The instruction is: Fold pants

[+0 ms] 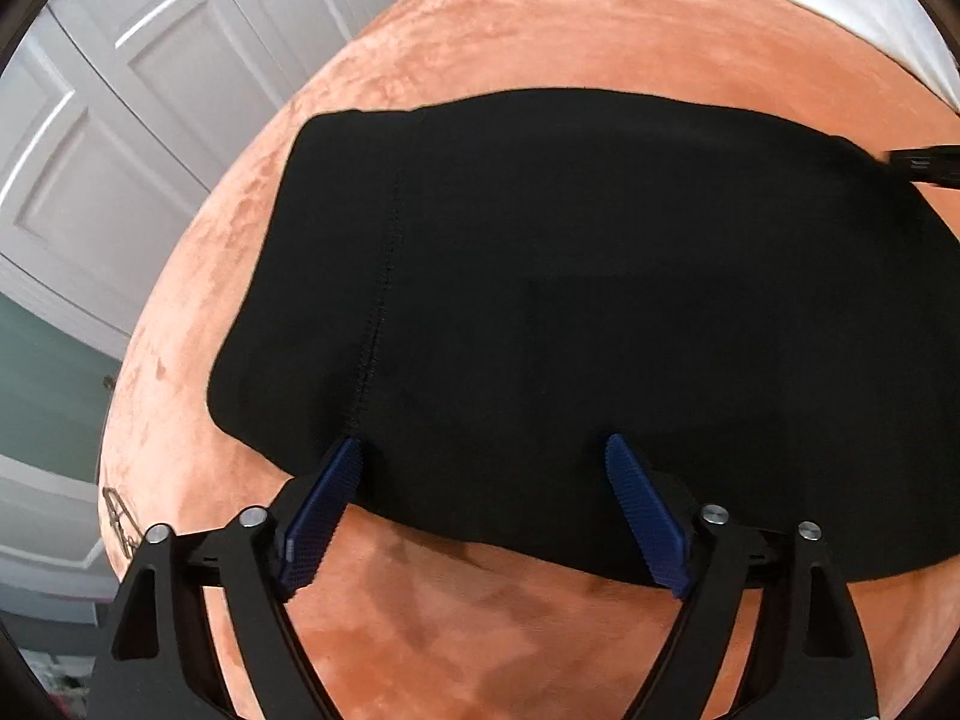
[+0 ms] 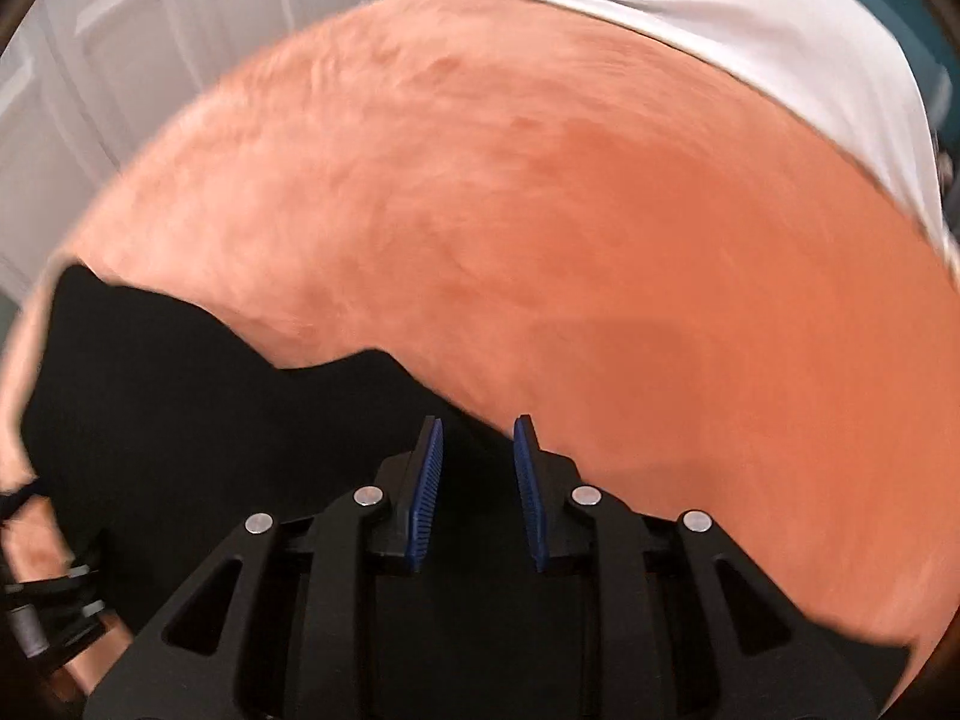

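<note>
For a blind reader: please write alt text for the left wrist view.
Black pants lie flat on an orange blanket. The open left gripper hovers at their near edge, holding nothing. White doors stand at left.

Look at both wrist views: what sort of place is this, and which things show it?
Probably a bedroom at home. Black pants lie on a plush orange blanket, a white sheet shows at its far edge, and white panelled closet doors stand behind.
</note>
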`<state>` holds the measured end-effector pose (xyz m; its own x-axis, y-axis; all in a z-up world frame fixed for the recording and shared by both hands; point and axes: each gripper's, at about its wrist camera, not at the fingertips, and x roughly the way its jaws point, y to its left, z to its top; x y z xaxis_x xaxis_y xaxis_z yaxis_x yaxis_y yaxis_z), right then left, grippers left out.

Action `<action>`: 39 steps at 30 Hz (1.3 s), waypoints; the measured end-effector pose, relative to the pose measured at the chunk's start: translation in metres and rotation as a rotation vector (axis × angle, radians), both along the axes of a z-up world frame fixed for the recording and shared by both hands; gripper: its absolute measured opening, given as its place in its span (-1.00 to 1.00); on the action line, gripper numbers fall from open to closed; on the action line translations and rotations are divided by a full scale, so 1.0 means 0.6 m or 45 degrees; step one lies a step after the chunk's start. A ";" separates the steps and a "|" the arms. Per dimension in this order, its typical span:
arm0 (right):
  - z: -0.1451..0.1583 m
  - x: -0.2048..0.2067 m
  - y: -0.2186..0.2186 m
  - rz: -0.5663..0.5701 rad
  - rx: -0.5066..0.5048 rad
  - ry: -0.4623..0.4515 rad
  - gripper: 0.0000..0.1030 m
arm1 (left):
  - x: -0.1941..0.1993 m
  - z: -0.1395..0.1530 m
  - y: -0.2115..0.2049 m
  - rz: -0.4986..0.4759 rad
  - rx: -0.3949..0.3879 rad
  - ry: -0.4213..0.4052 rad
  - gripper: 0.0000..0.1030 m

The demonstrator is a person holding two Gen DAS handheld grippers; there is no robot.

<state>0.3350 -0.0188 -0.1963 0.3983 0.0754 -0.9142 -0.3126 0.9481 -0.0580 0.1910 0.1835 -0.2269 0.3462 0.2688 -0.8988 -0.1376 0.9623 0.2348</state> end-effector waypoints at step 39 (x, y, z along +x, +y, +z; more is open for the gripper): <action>-0.043 0.021 0.036 -0.092 0.137 -0.032 -0.52 | 0.014 -0.018 0.040 0.060 -0.052 0.008 0.90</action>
<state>0.3475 0.0029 -0.2219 0.4286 0.1425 -0.8922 -0.2430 0.9693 0.0381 0.1992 0.2073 -0.2377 0.3286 0.2477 -0.9114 -0.1815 0.9636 0.1964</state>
